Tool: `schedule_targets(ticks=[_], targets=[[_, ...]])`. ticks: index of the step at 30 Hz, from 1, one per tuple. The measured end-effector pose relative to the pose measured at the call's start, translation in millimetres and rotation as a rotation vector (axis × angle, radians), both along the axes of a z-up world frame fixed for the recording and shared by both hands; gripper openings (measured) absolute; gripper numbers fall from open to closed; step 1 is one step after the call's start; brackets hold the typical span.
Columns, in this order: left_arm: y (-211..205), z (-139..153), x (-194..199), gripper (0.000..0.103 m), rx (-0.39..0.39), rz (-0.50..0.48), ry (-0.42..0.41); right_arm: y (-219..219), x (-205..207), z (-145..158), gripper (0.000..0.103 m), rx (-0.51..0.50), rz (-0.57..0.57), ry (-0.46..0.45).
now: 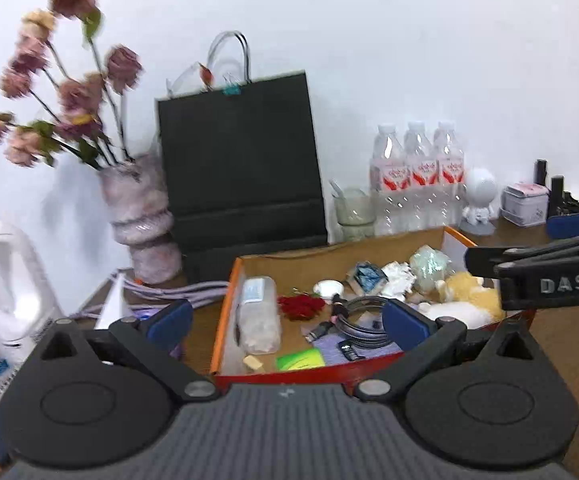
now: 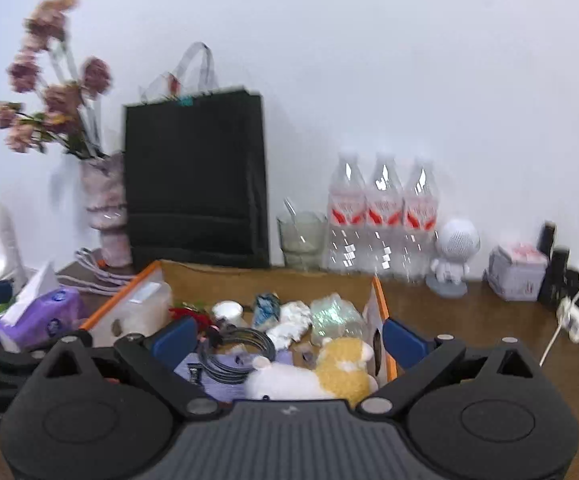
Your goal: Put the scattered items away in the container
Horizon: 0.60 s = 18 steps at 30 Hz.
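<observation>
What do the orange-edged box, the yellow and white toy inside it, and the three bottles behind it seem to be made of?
Box: probably cardboard, with matte brown inner walls and thin orange edges.
Toy: plush fabric, with a fuzzy pile surface.
Bottles: likely clear plastic, see-through with bright glints and red and white labels.

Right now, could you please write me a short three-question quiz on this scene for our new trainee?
1. True or false: the plush toy lies inside the cardboard box.
2. How many water bottles stand against the wall?
3. Multiple choice: what is between the fingers of the left gripper? A) a cable B) nothing is gripped C) a bottle

Key: 1. True. 2. Three. 3. B; both it and the right gripper are open and grip nothing, with the box's contents only seen beyond them.
</observation>
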<state>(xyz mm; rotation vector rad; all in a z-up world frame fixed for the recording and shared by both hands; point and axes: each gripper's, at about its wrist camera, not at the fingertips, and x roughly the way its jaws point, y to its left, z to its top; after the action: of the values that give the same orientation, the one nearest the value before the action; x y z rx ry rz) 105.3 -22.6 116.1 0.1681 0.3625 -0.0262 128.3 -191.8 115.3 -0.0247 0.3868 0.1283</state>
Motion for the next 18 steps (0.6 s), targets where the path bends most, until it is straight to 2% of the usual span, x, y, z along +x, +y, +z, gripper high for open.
schedule_targets(ticks=[4, 6, 8, 10, 13, 16, 18], targets=[[11.7, -3.8, -57.0, 0.103, -0.042, 0.020, -0.084, -1.3, -59.0, -6.8, 0.100, 0.024, -0.038, -0.077], [22.2, -11.4, -99.6, 0.103, -0.041, 0.023, -0.152, -5.9, -93.3, -15.7, 0.103, 0.052, -0.050, -0.067], [28.9, -22.5, -135.6, 0.103, -0.054, 0.043, -0.175, -10.6, -124.2, -27.4, 0.103, 0.074, -0.069, -0.040], [34.1, -36.7, -166.6, 0.103, -0.097, 0.027, -0.147, -15.0, -152.4, -38.9, 0.103, 0.084, -0.072, 0.004], [34.6, -57.3, -193.6, 0.103, -0.127, -0.031, -0.057, -19.9, -186.9, -57.8, 0.103, 0.107, -0.074, 0.040], [30.9, -69.7, -194.0, 0.103, -0.153, -0.061, 0.019, -19.7, -198.2, -75.5, 0.101, 0.102, -0.050, 0.093], [29.5, -70.7, -179.8, 0.102, -0.186, -0.081, 0.053, -18.0, -189.9, -81.1, 0.090, 0.081, -0.035, 0.117]])
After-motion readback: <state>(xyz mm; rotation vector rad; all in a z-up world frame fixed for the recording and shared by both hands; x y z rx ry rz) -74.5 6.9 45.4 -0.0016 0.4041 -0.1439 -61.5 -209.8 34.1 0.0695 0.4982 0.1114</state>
